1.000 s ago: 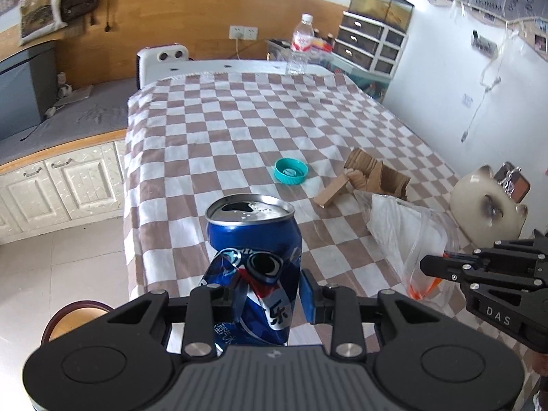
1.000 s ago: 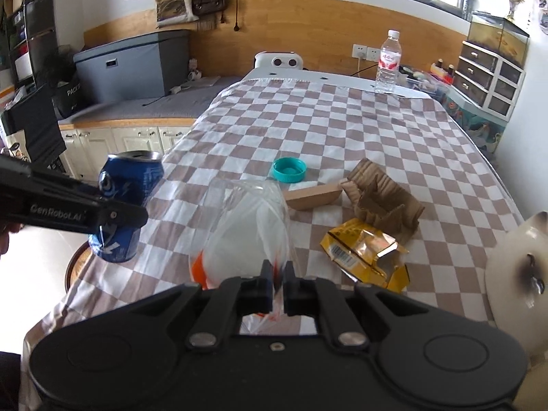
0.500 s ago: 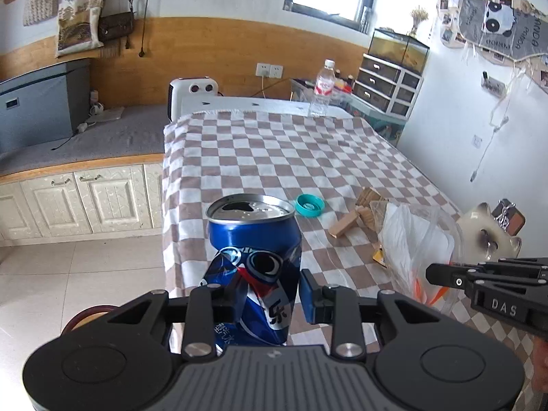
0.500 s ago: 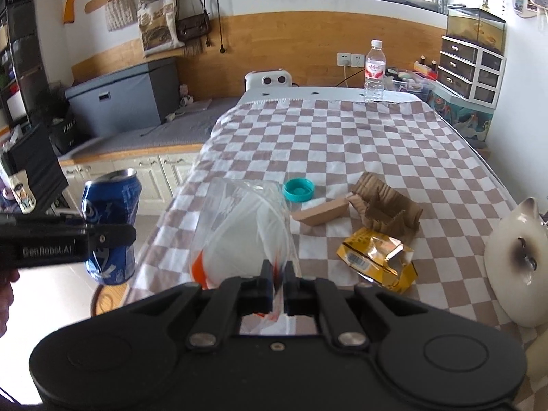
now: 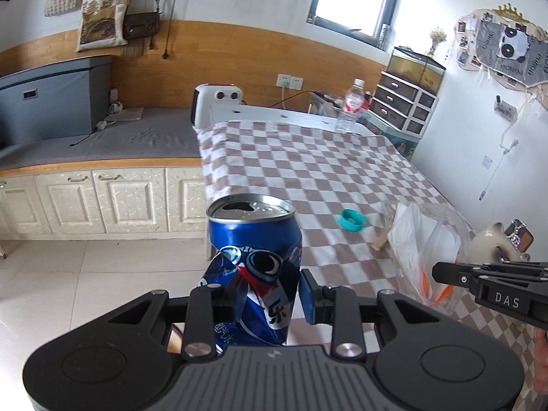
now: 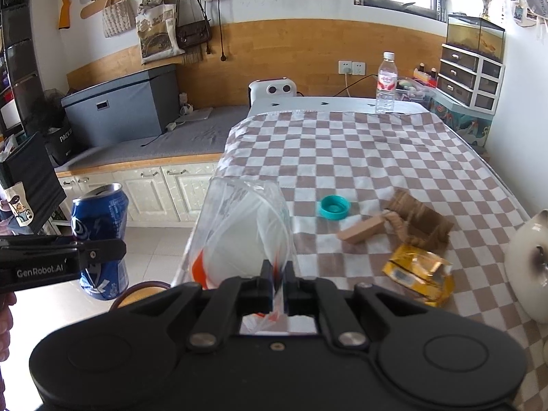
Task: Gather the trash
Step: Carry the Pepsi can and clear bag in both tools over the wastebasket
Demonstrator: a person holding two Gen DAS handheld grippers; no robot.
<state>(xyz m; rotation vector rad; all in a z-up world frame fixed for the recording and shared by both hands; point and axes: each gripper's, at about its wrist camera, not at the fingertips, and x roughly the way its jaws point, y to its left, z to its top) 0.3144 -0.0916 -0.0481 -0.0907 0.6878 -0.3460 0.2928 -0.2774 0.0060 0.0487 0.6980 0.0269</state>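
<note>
Left wrist view, blue can [image 5: 255, 267] clamped between left jaws, right jaws pinching plastic bag [image 6: 239, 236]

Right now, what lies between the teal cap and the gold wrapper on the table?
In the right wrist view, a tan cardboard block lies between the round teal plastic cap and crumpled gold foil wrapper.

On the side of the black left claw [image 6: 102, 251] we read "GenRobot.AI" in white letters. The black right claw [image 5: 436, 272] carries "DAS" in white on its body. The dented blue aluminium drink can [image 5: 255, 267] shows the Chinese character "乐" in white near its lower half. The black bag [image 6: 61, 140] beside the grey storage box reads "PACK". The beige canvas tote bag [image 5: 102, 19] on the wall bears large Chinese characters we cannot make out.
</note>
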